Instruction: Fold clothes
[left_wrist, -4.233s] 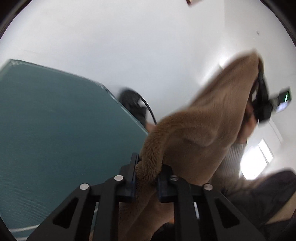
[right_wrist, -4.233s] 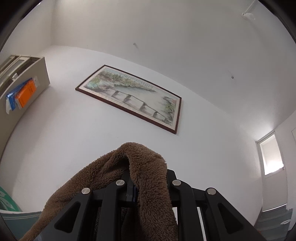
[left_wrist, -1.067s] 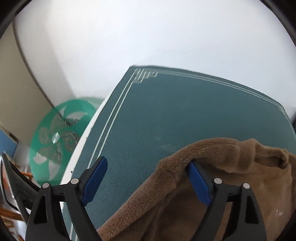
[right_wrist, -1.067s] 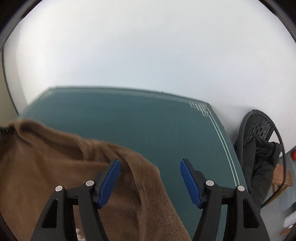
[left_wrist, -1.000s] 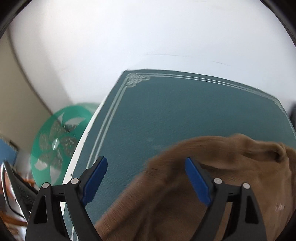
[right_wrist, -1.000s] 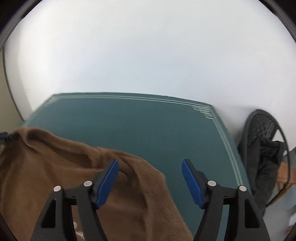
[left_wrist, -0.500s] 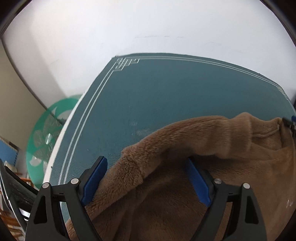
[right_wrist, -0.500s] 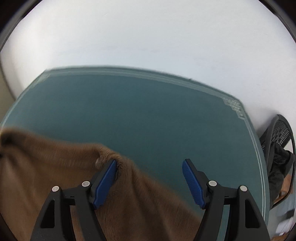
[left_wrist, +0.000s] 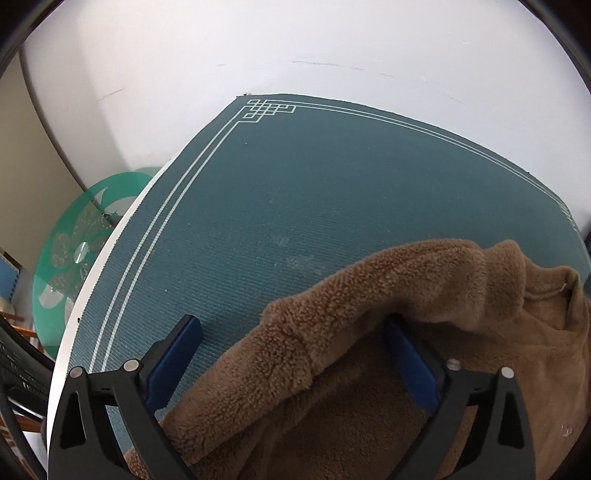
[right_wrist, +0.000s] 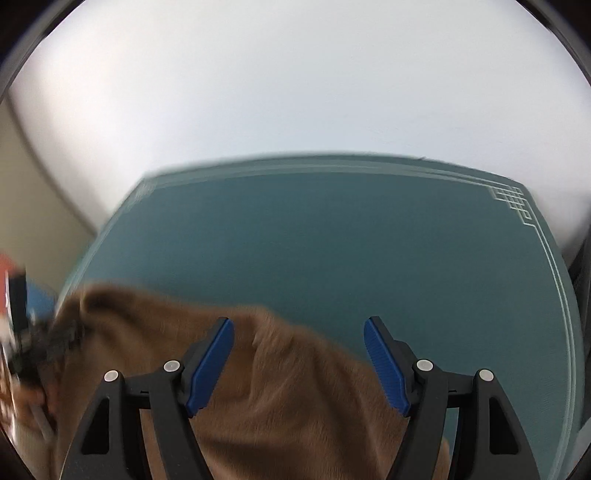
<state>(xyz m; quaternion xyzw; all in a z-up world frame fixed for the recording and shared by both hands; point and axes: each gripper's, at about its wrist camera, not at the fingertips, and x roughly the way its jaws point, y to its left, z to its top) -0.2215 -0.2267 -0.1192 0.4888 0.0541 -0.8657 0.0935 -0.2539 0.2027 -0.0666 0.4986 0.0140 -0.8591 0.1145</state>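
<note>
The brown fleece garment is now laid on the dark teal mat with white border lines, at its near side, w/ the far half of the mat bare. About four secs ago it was held up in the air, pinched in both tongs against the white wall; approx. one sec ago it was already let go and seen slumping onto the mat. So the lift-and-spread step is judged done, and the flattening/folding proper is not yet begun.

In the left wrist view the left gripper is seen w/ its blue pads wide apart and its jaws opening further; a thick rolled edge of the fleece, prob. a sleeve or shoulder, lies between the jaws and drapes over the right pad, but no squeeze is seen. It is read as released. The neckline w/ a small loop is seen at the far right of that view.

In the right wrist view, which is blurred, the right gripper is seen w/ pads apart and fabric lying beneath and between them, the left pad just beside the cloth; nothing is clamped. It too is read as released.

A green glass disc w/ a white pattern is seen beyond the mat's left edge, off the work area.

The garment is still bunched, not flat, so smoothing is judged needed before any fold is made.
</note>
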